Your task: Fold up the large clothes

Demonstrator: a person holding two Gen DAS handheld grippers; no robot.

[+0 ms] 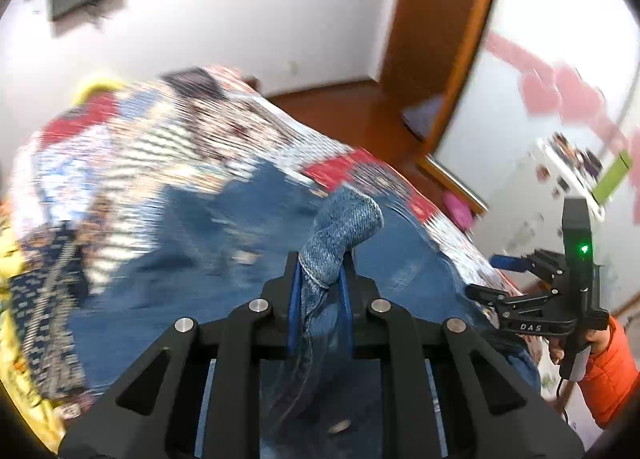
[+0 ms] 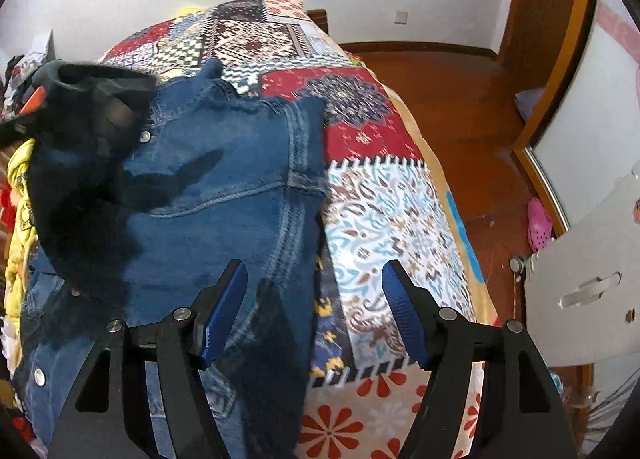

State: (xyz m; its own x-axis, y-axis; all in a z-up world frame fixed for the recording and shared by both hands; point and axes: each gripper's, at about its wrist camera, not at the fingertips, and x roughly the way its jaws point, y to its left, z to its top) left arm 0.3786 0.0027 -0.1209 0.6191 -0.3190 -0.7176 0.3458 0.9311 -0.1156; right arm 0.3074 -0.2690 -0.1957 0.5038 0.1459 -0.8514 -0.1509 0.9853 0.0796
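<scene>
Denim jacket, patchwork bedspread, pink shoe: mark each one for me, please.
denim jacket [image 2: 224,195], right wrist view, on its flat back panel.
patchwork bedspread [image 2: 376,219], right wrist view, on the pale patterned patch beside the jacket.
pink shoe [image 2: 538,223], right wrist view, on its upper.

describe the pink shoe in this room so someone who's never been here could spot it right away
Start from the bed with the patchwork quilt, then look across the wooden floor to its far side. The pink shoe lies there at the foot of the mirrored door. It is a perforated clog, the only pink thing on the floor.
</scene>
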